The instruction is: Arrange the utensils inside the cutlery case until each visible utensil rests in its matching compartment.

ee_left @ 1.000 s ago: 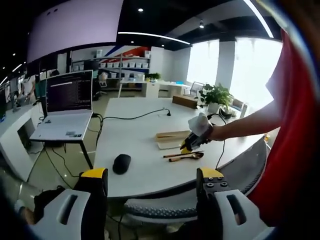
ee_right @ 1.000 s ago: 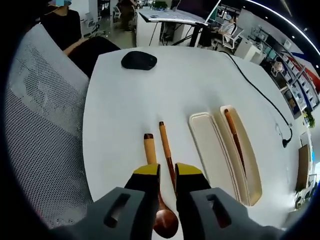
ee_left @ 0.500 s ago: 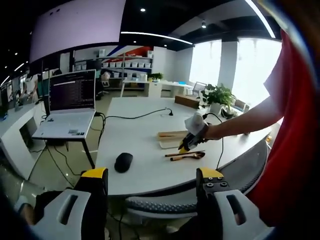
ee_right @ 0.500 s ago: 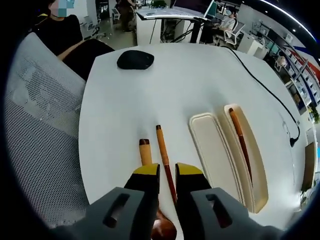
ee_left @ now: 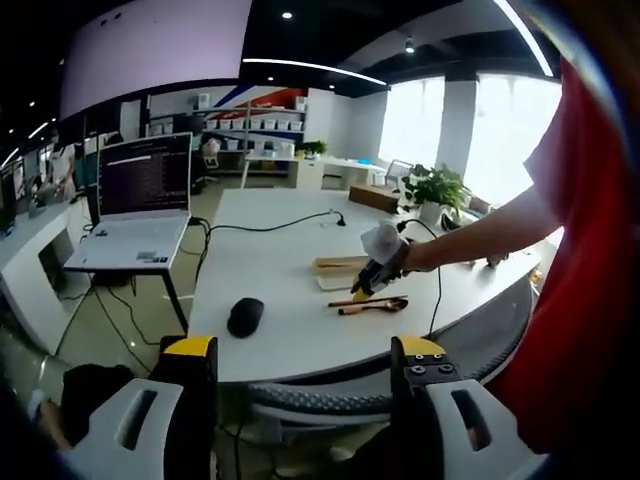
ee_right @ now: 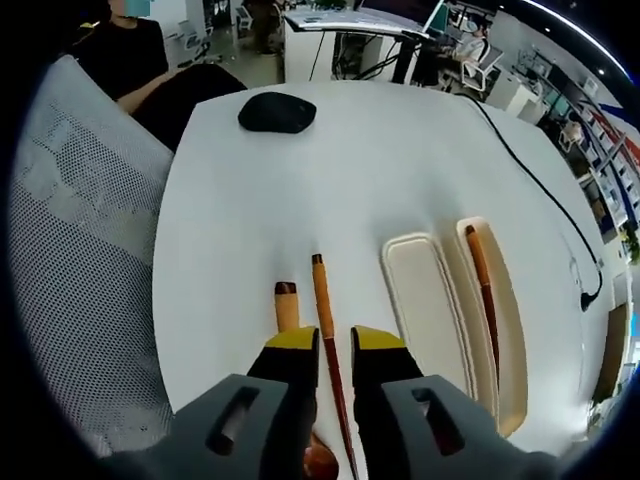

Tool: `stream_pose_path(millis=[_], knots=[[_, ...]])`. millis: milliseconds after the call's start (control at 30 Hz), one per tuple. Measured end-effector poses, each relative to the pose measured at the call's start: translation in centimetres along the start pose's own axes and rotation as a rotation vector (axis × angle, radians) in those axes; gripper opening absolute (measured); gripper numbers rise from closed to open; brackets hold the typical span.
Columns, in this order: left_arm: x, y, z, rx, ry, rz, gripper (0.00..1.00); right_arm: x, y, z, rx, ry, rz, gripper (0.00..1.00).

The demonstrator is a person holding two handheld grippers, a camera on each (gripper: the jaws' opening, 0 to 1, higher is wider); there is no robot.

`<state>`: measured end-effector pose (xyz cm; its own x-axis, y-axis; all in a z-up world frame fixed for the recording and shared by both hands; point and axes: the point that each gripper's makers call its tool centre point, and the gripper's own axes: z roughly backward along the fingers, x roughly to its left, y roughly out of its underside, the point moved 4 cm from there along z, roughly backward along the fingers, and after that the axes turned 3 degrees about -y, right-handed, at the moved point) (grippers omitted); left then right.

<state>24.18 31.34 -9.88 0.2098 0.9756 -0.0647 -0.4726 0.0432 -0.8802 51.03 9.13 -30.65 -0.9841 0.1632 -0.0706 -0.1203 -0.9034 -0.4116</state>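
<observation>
In the right gripper view, a cream cutlery case (ee_right: pixel 428 312) lies on the white table with two long compartments. The left one is empty and the right one holds a brown chopstick (ee_right: pixel 483 290). A second chopstick (ee_right: pixel 322 300) runs into the narrow gap of my right gripper (ee_right: pixel 337 345), whose jaws stand slightly apart just above it. A wooden spoon (ee_right: pixel 287 303) lies beside it, its bowl under the left jaw. In the left gripper view, my left gripper (ee_left: pixel 305 350) hangs open off the table's near edge, far from the right gripper (ee_left: pixel 368 285), the spoon (ee_left: pixel 376 306) and the case (ee_left: pixel 338 266).
A black mouse (ee_right: pixel 277 112) sits at the far end of the table, and a black cable (ee_right: pixel 530 180) trails to the right. A grey mesh chair (ee_right: pixel 80 240) stands against the left edge. A laptop (ee_left: pixel 140 200) rests on a side desk, and a potted plant (ee_left: pixel 432 190) is beyond.
My right gripper has shifted slightly over the loose chopstick, which now lies in the gap between the jaws instead of under the right jaw. The left gripper has barely moved.
</observation>
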Motion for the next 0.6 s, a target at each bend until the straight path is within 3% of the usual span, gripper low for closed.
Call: stream_pose_path(millis=[100,200,267,367,433,600], knots=[[-0.2,0.1,0.1,0.004,0.005,-0.006,0.73,-1.0,0.2,0.2,0.028,0.034,0.003,0.08],[-0.3,-0.1,0.2,-0.005,0.005,-0.005,0.73,-0.3,-0.4,0.1,-0.03,-0.048,-0.104,0.12],[-0.2,-0.2,0.2,-0.006,-0.002,-0.004,0.73,-0.7,-0.7,0.8,-0.041,0.028,-0.076,0.08],[-0.2,-0.2,0.3,-0.015,-0.003,0.004,0.73,-0.1,-0.4,0.3,-0.015,-0.017,-0.083,0.1],[-0.2,0.0,0.3,-0.012,-0.004,0.006,0.73,-0.7,-0.2,0.3,0.006,0.043,-0.025,0.08],[-0.1,-0.4,0.2,-0.013,-0.008,0.0,0.73,0.1,-0.4,-0.2,0.0,-0.036,-0.034,0.07]])
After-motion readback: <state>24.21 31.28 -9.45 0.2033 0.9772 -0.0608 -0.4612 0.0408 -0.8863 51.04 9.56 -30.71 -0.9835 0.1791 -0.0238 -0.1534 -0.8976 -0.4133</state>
